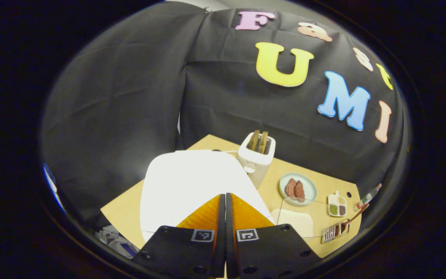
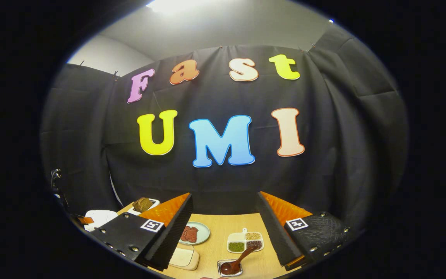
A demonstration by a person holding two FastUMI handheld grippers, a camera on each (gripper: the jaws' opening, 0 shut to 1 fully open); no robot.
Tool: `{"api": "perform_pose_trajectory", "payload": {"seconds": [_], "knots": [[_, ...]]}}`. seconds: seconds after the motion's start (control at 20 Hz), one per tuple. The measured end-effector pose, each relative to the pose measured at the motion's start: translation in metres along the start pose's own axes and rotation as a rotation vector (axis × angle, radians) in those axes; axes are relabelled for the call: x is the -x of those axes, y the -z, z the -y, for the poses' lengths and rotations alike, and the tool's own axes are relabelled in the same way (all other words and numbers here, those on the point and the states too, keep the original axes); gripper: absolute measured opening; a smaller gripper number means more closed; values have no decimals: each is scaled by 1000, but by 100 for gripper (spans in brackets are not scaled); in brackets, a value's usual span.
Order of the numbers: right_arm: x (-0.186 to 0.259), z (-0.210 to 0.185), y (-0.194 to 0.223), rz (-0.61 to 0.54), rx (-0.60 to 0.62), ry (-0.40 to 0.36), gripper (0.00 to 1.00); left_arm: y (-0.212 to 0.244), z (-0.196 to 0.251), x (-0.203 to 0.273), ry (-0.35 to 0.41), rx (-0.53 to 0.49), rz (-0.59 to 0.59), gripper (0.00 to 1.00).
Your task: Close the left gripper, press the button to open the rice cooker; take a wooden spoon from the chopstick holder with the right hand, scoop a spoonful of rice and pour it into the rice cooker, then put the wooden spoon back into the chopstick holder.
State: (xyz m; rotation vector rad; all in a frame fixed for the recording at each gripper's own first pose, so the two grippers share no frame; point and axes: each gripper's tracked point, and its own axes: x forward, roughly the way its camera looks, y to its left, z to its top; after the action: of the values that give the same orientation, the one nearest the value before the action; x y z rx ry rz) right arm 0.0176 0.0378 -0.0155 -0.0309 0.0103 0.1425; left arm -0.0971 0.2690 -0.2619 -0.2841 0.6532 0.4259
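In the left gripper view, the left claw (image 1: 225, 201) is clenched, empty, over the white rice cooker (image 1: 192, 182) on the desk (image 1: 124, 211); I judge the button press is next. In the right gripper view, the right claw (image 2: 223, 228) is released above the wooden spoon (image 2: 235, 262) in its chopstick holder (image 2: 223, 272).

Left gripper (image 1: 225, 217) fingers pressed together, pointing 12 o'clock, right gripper (image 2: 223, 228) jaws spread wide, pointing 12 o'clock
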Motion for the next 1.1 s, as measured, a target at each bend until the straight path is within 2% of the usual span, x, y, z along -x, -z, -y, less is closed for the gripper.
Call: {"api": "perform_pose_trajectory", "payload": {"seconds": [0.05,0.25,0.35,0.45,0.5,0.55,0.6,0.7,0.75,0.9,0.95,1.1], "knots": [[-1,0,1,-3,-2,0,99,8,-6,-4,-9,16,-22,11],[-2,4,4,-10,-6,2,99,35,-13,-24,-38,12,-81,11],[-2,7,8,-21,-6,4,99,36,-14,-19,-48,-14,-83,7],[1,8,9,-25,-9,2,99,37,-13,-20,-50,-60,-94,7],[2,9,9,-24,-9,5,99,34,-12,-21,-55,-69,-89,11],[3,10,9,-24,-7,6,99,27,-12,-18,-68,-71,-61,7],[5,11,8,-21,-4,7,99,13,-11,-15,-85,-71,-8,11],[5,14,9,-16,6,11,99,-25,-5,-2,-106,-58,122,8],[5,16,13,-21,11,12,99,-51,4,13,-95,-55,199,13],[5,20,24,-40,6,19,99,-118,31,52,-62,-103,401,100],[4,22,27,-43,4,19,99,-132,42,65,-44,-121,447,96],[6,25,34,-47,-2,17,99,-158,80,103,49,-116,541,98]]}}
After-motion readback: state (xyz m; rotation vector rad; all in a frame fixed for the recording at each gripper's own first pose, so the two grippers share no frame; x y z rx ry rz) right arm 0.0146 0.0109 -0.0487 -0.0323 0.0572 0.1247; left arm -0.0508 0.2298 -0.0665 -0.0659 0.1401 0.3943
